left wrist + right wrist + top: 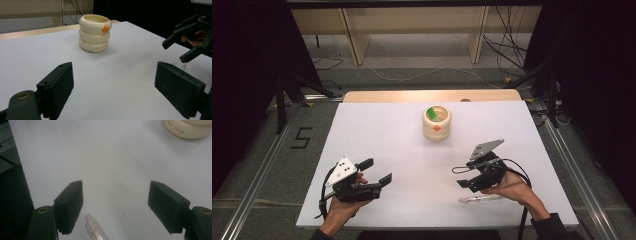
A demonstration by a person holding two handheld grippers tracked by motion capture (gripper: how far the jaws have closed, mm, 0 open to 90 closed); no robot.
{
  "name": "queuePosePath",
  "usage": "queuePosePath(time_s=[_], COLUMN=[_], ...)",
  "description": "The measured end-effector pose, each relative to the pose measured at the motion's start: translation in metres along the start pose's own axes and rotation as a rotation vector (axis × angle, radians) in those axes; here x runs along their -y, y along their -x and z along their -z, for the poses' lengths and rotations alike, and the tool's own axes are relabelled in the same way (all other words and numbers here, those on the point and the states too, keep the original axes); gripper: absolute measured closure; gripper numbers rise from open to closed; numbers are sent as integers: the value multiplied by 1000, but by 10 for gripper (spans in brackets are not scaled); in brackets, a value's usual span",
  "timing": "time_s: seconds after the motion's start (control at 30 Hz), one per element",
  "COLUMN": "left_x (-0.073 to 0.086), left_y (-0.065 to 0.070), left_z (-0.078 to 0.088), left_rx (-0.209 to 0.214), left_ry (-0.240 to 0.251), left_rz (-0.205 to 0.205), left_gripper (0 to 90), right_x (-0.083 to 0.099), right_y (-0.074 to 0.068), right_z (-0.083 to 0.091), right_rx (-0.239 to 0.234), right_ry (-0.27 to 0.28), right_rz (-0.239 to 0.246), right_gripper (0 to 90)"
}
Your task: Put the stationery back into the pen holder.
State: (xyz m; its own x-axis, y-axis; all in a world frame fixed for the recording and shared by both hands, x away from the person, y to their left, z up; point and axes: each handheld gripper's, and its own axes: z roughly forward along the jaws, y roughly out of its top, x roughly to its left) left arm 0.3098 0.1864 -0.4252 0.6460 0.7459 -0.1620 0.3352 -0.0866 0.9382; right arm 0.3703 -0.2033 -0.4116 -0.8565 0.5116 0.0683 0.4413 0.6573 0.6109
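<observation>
A cream cup [436,125] shaped like stacked rings, with an orange beak, stands at the middle back of the white table; something green [432,113] sits inside it. My left gripper [378,170] hovers over the near left of the table, open, nothing between its jaws. It faces the cup [95,32] in the left gripper view. My right gripper [463,177] is at the near right, open and empty, jaws pointing left. A clear tube with red markings [479,199] lies on the table just under that hand. In the right gripper view the tube [93,228] lies beside the left jaw, untouched.
The white tabletop [377,130] ends close to both hands at the front edge. A wooden strip [432,95] runs along its far edge. Beyond are floor cables and furniture legs. The cup's base [190,131] is at the top right of the right gripper view.
</observation>
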Motion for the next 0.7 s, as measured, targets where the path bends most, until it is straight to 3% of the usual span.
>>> queuePosePath(time_s=[0.3, 0.7], left_x=[0, 0], left_y=[0, 0], left_z=[0, 0], left_rx=[1, 1], left_ry=[1, 0], left_rz=[-1, -1], left_gripper=[151, 151], right_x=[16, 31], right_y=[0, -1], right_z=[7, 4], right_rx=[5, 43], right_ry=[-27, -118], right_rz=[-2, 16], right_gripper=[306, 306])
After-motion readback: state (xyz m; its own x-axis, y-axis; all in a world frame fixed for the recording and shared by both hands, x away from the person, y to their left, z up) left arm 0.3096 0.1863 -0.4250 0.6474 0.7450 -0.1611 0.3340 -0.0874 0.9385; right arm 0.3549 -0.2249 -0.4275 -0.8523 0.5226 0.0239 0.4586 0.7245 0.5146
